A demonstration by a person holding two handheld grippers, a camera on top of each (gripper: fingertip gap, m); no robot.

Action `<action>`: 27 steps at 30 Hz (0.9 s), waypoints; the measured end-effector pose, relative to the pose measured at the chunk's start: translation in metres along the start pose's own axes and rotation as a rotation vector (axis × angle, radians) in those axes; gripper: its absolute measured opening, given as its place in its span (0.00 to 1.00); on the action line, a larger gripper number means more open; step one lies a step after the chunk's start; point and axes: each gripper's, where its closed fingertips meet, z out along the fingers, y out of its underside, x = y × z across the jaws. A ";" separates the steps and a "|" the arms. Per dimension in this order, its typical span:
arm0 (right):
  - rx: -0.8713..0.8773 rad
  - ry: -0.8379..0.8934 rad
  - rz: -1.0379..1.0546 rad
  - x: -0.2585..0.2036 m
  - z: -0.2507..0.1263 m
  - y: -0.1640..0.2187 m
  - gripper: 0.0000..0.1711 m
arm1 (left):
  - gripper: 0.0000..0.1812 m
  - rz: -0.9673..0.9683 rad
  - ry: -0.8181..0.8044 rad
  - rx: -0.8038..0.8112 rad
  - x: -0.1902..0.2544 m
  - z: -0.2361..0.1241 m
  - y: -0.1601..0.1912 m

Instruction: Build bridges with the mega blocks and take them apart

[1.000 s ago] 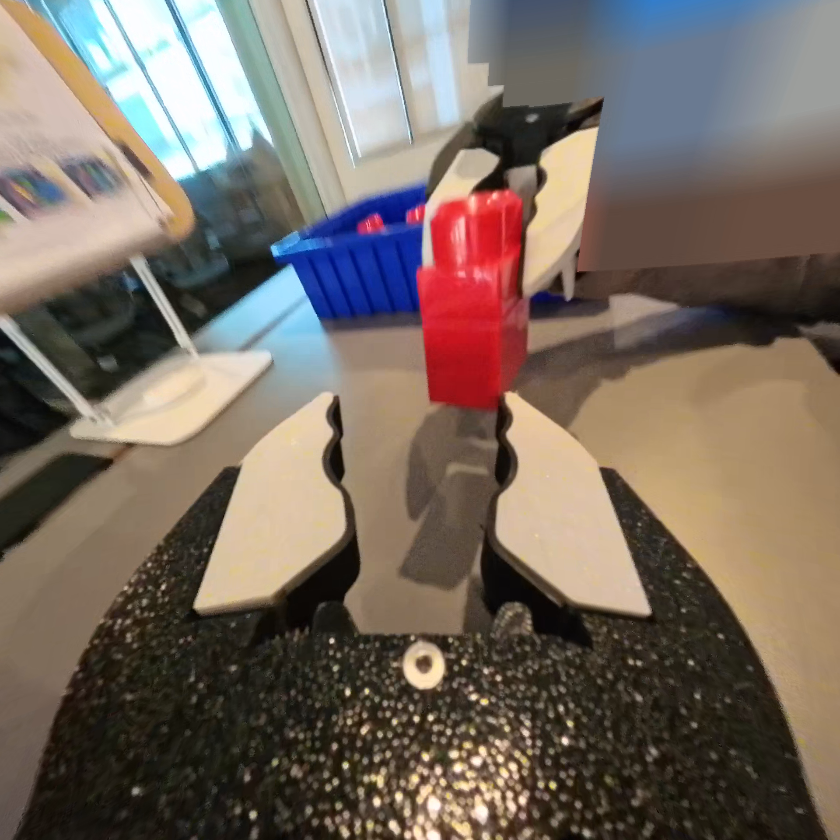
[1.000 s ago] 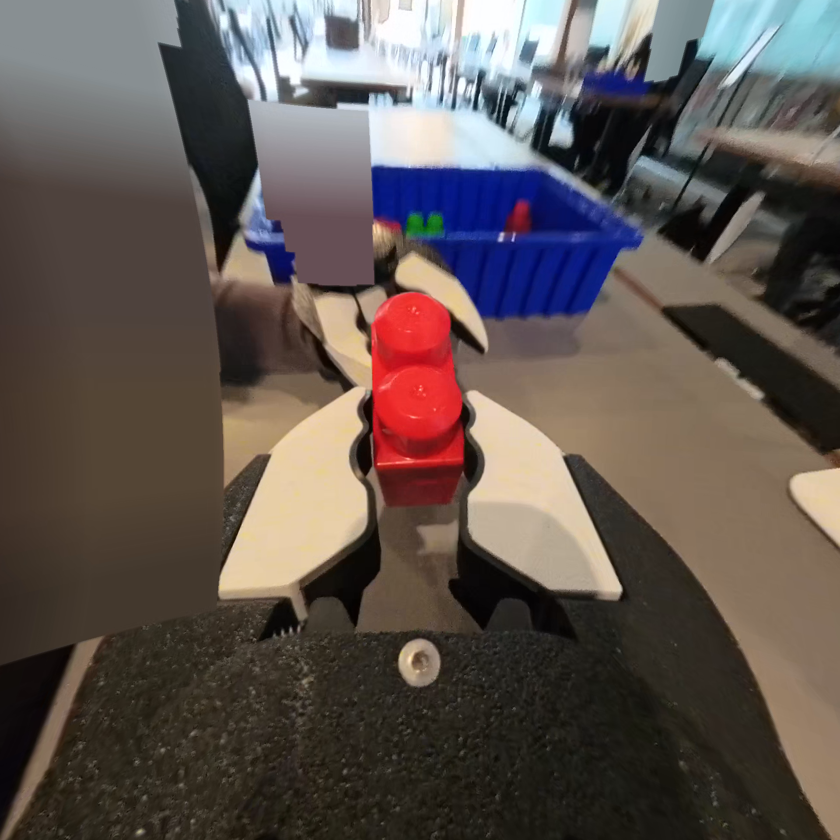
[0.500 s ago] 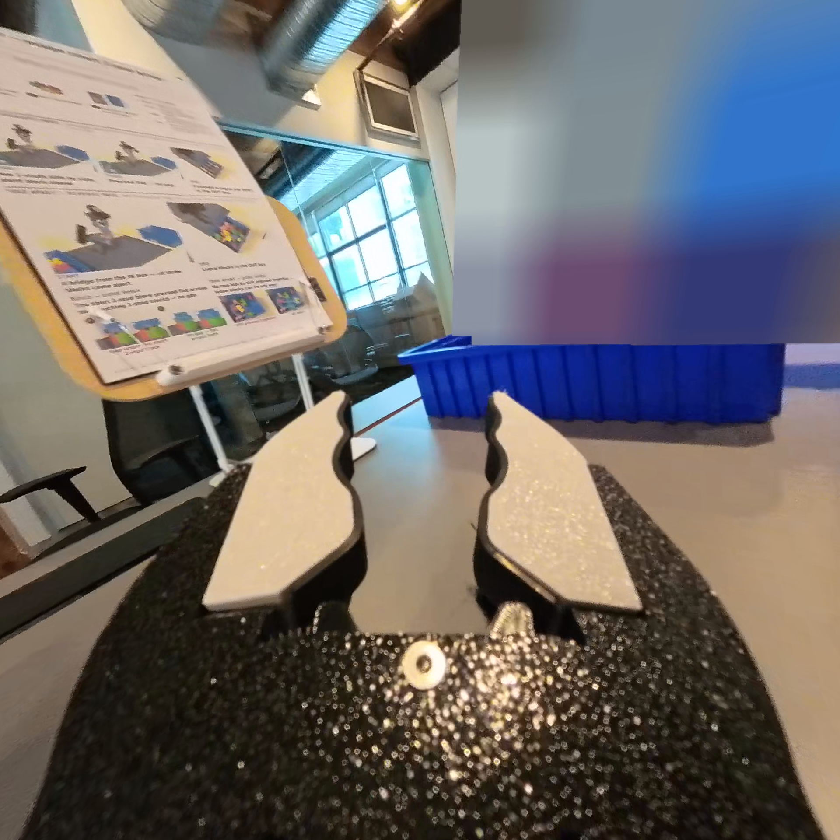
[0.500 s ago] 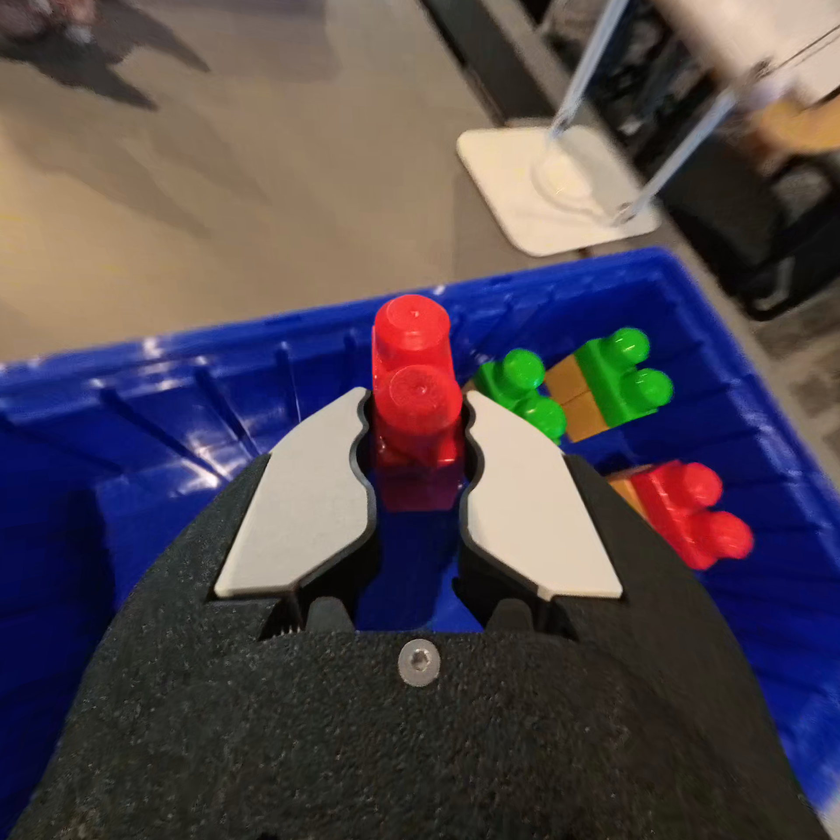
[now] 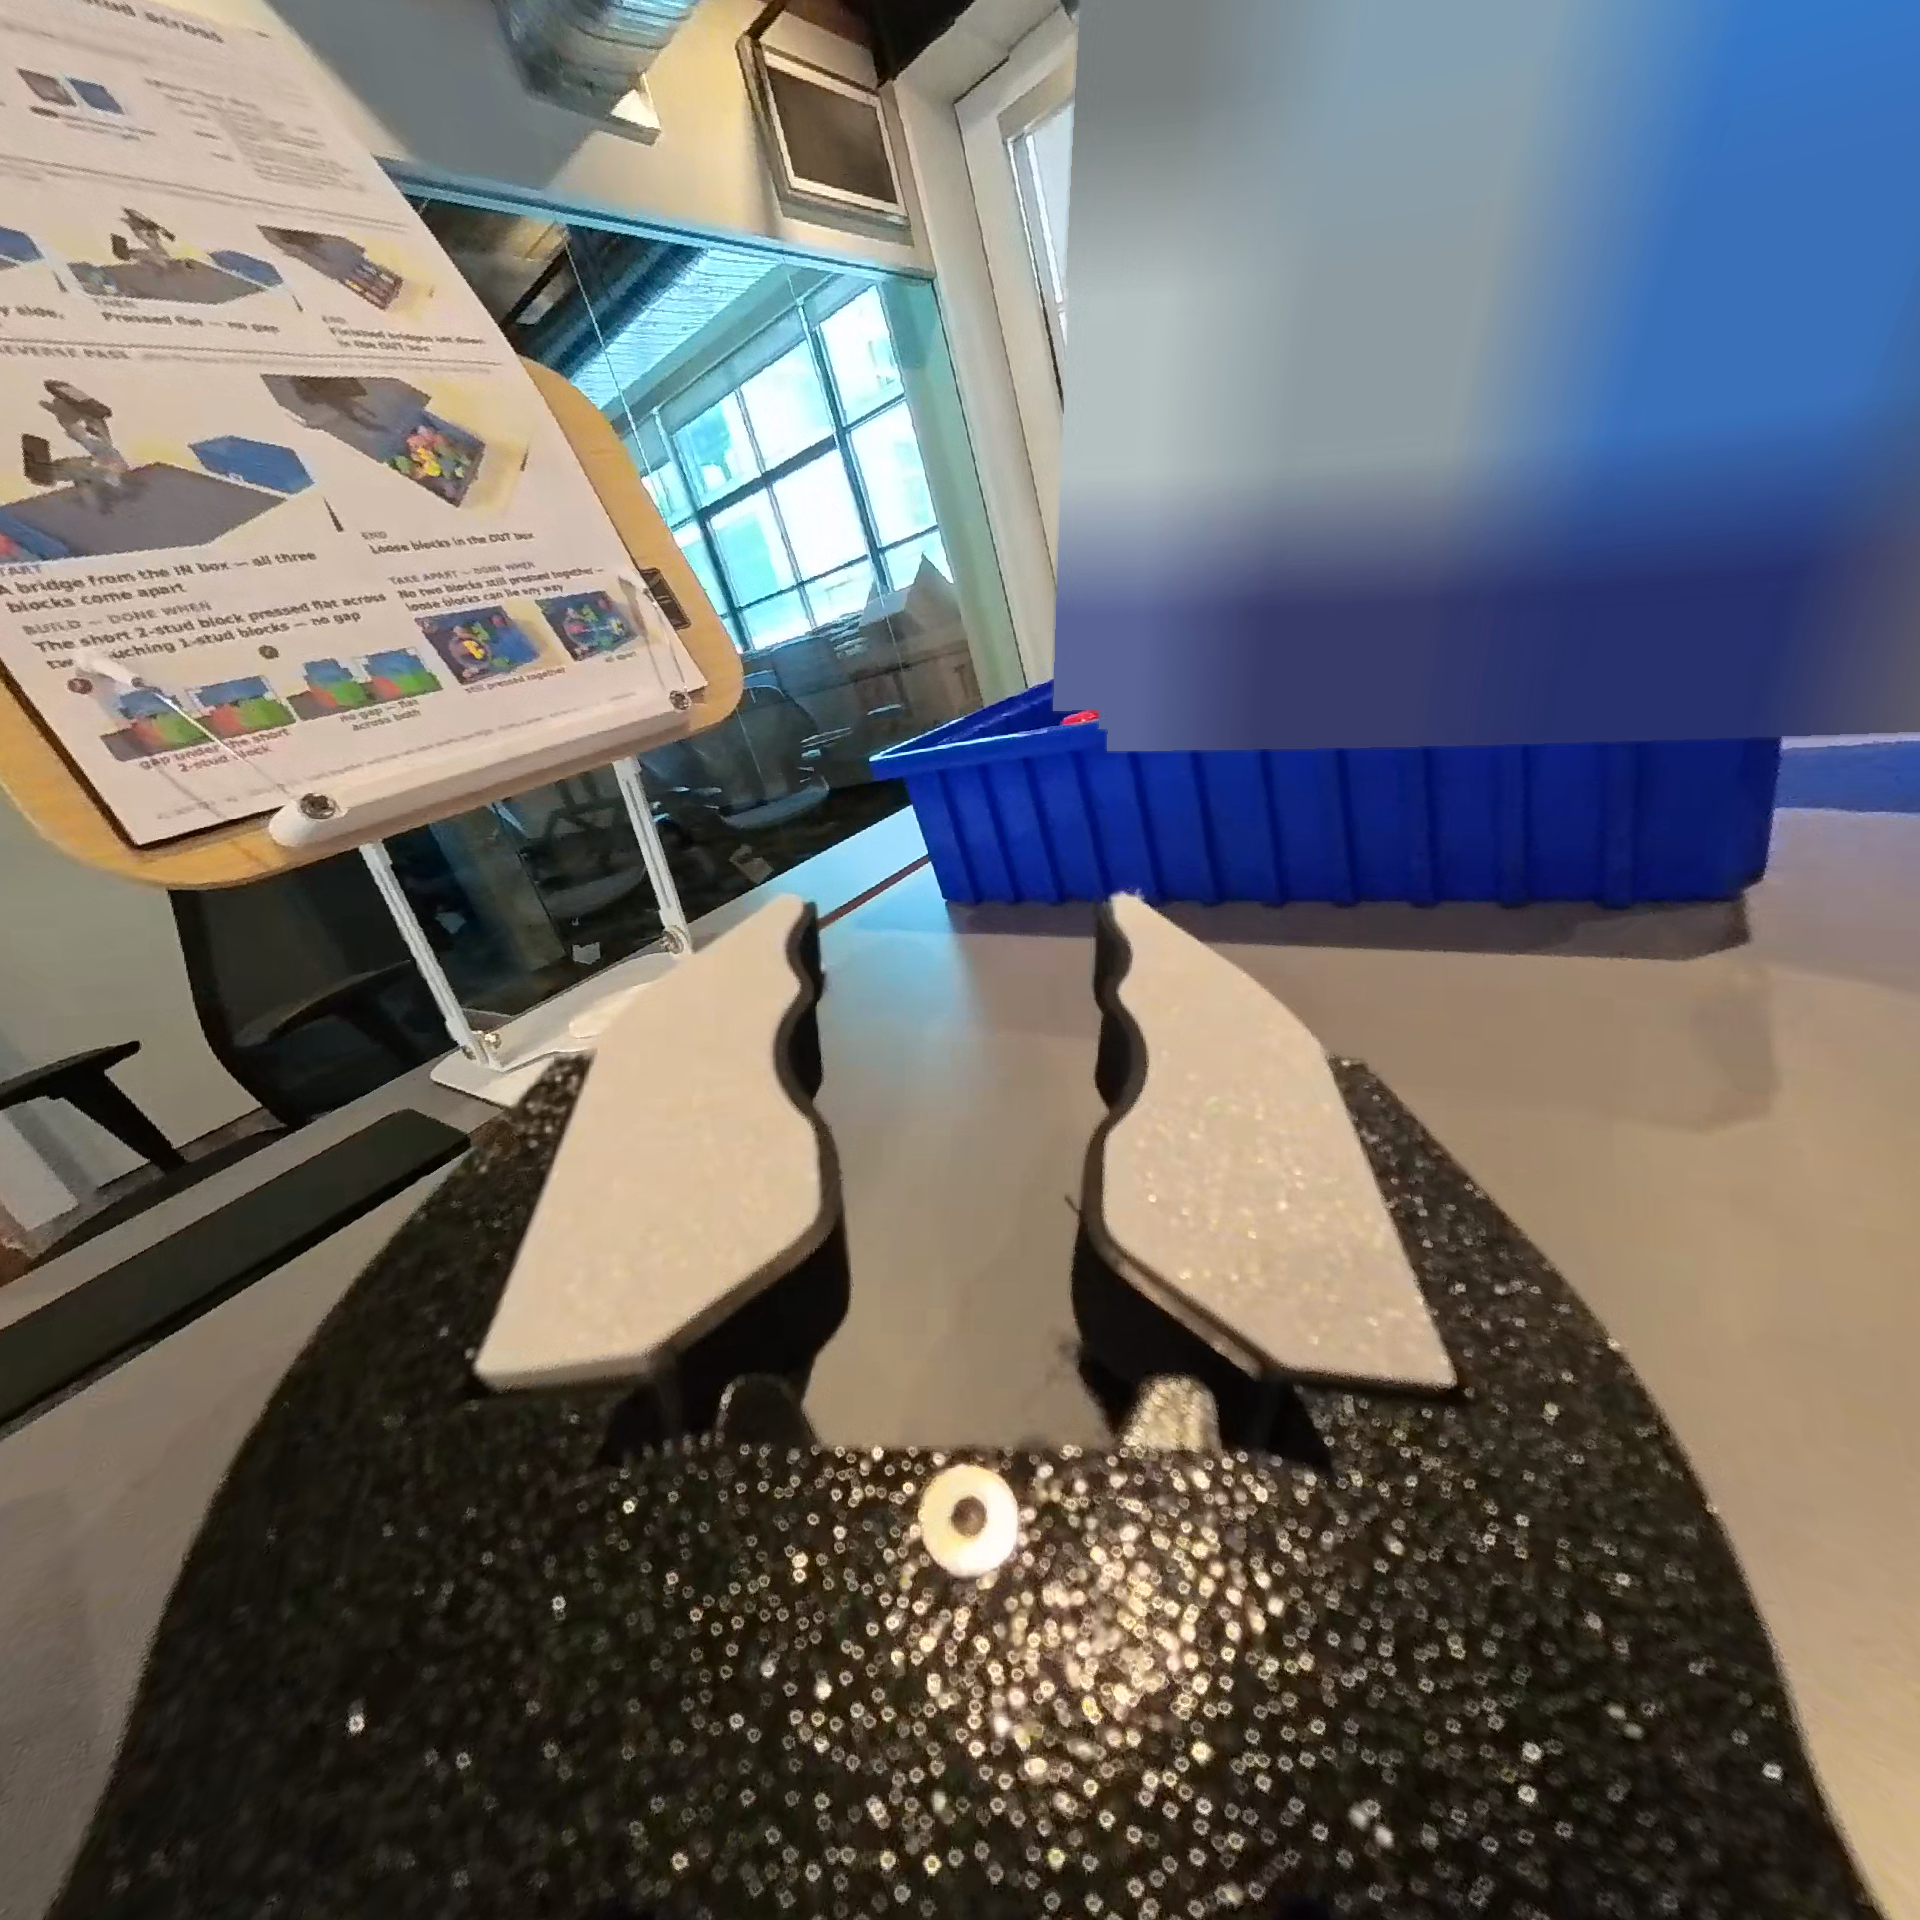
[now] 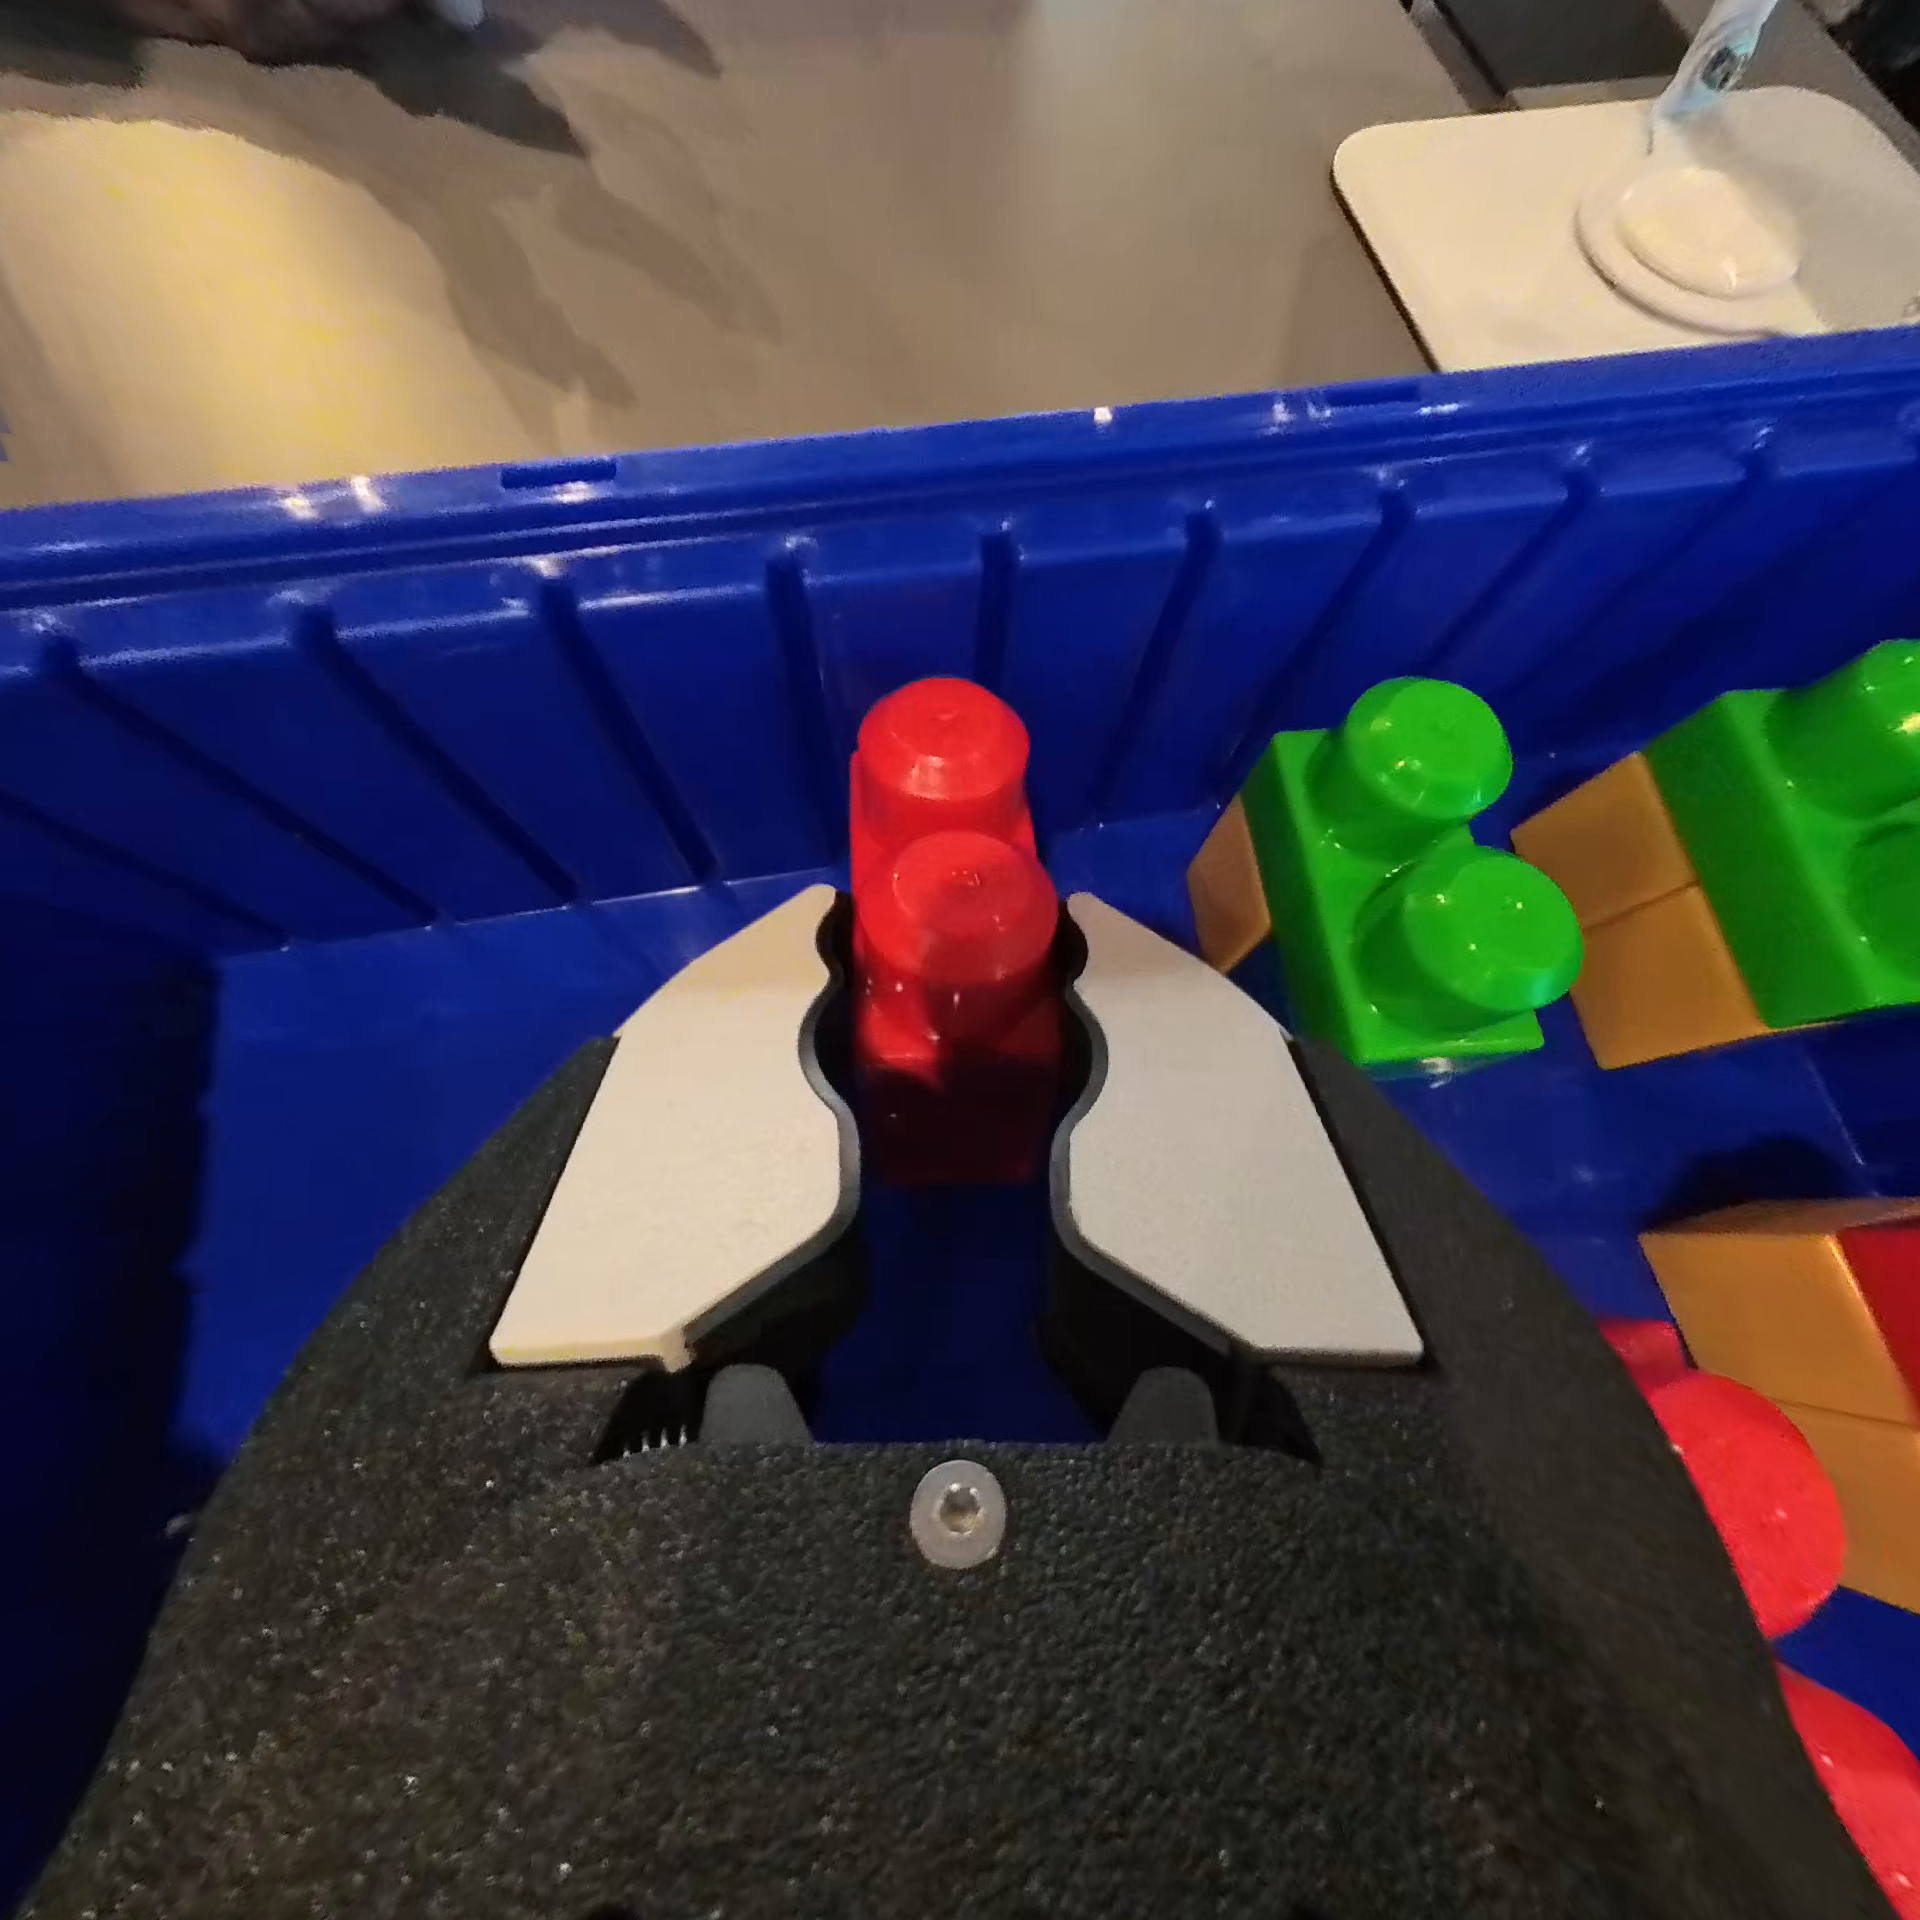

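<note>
Right gripper [image 6: 951, 997] pinches red 2-stud block [image 6: 951, 935] by its flat sides over blue bin [image 6: 623, 665]: light, rigid, slick plastic; left gripper [image 5: 956, 1039] spread, empty.

The right tool [image 6: 951, 914] pinches a red two-stud plastic block [image 6: 951, 935] inside the ribbed blue plastic bin [image 6: 623, 644], near its far wall. Green-and-tan block assemblies [image 6: 1392, 883] lie toward the bin's right side.

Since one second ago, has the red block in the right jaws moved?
Yes. The red two-stud block, clamped in the right gripper, went from above the table into the blue bin, beside the green blocks.
</note>
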 end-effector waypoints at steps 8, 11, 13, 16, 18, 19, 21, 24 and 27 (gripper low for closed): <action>0.000 0.017 0.067 -0.003 0.004 0.005 0.30 | 0.27 -0.002 0.029 -0.012 0.005 0.001 0.002; -0.019 0.070 0.082 -0.002 -0.003 0.000 0.38 | 0.26 -0.009 0.028 -0.010 0.004 0.001 0.002; -0.014 0.138 0.070 -0.002 -0.018 -0.009 0.40 | 0.26 -0.010 0.021 -0.008 0.003 0.000 0.001; 0.107 0.245 0.046 -0.008 -0.055 -0.051 0.44 | 0.26 -0.016 0.013 -0.001 0.002 0.000 0.000; 0.180 0.331 -0.006 -0.016 -0.079 -0.089 0.45 | 0.27 -0.023 0.018 0.003 0.002 0.000 -0.001; 0.209 0.377 -0.042 -0.023 -0.087 -0.109 0.45 | 0.27 -0.025 0.019 0.005 0.002 0.001 -0.001; 0.232 0.458 -0.072 -0.036 -0.092 -0.142 0.41 | 0.29 -0.021 -0.002 0.005 0.000 0.001 -0.002; 0.118 0.459 0.095 -0.062 -0.058 -0.161 0.41 | 0.35 0.009 -0.069 0.006 -0.007 -0.002 -0.003; 0.213 0.392 0.107 -0.098 -0.004 -0.199 0.40 | 0.40 0.019 -0.095 -0.022 -0.007 -0.004 -0.002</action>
